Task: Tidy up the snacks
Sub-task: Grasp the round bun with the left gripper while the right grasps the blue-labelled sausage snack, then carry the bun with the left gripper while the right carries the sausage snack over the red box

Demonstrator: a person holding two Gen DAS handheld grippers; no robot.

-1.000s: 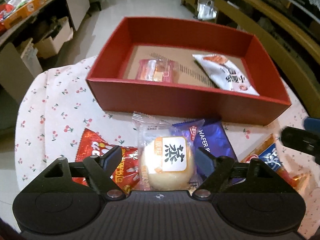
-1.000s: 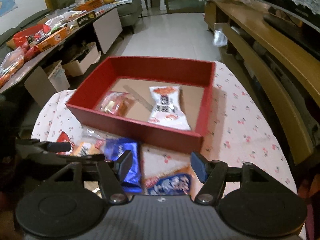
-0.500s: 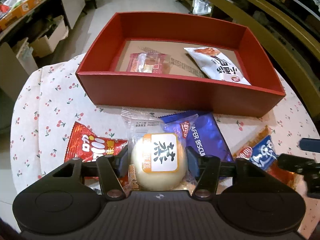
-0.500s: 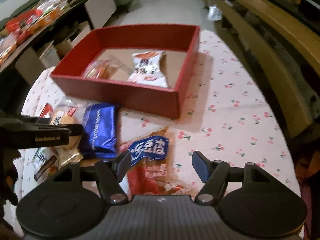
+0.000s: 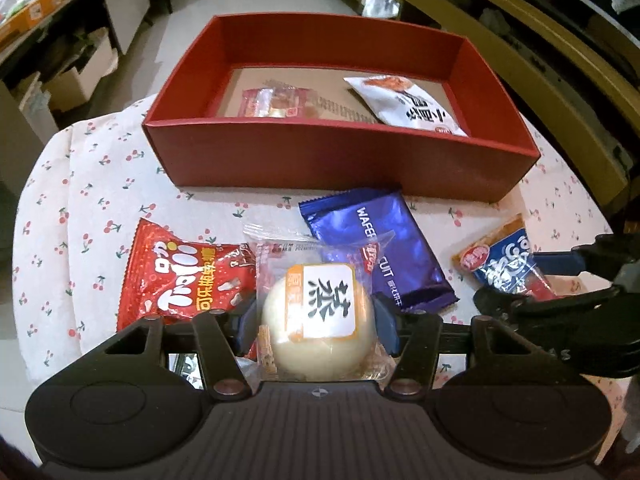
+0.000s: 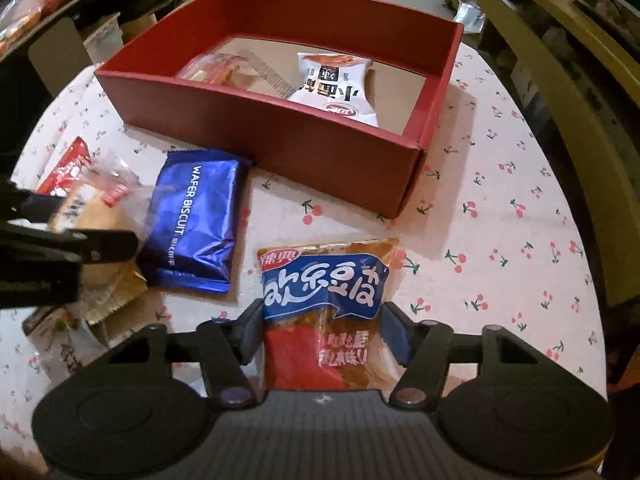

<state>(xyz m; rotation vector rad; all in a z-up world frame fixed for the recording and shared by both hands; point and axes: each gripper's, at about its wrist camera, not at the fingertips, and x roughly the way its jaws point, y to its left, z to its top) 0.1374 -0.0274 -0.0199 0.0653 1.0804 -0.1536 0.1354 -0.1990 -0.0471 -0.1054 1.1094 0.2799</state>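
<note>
Red cardboard fills the top of both my views: the open box (image 5: 320,168) sits at twelve o'clock on the counter (image 5: 80,200), which wears a white cloth printed with cherries. Inside it I see a clear-wrapped red snack (image 5: 276,103) at the left and a white packet (image 5: 412,106) at the right, both lying flat on the box floor. My left hand-held gripper (image 5: 316,326) is pinching the round bun in its clear wrapper (image 5: 320,320); both blue pads press against the bun's sides. At ten o'clock from the bun lies a red gummy bag (image 5: 188,276), touching its wrapper, and at one o'clock a blue wafer biscuit pack (image 5: 380,248) lies partly under the wrapper's corner. My right hand-held gripper (image 6: 322,334) has just been closing, and its pads sit against both edges of the blue-and-orange tofu snack pouch (image 6: 324,292), which lies flat on the cloth at six o'clock from the box's near right corner. The wafer pack lies at nine o'clock from that pouch, just beside it.
</note>
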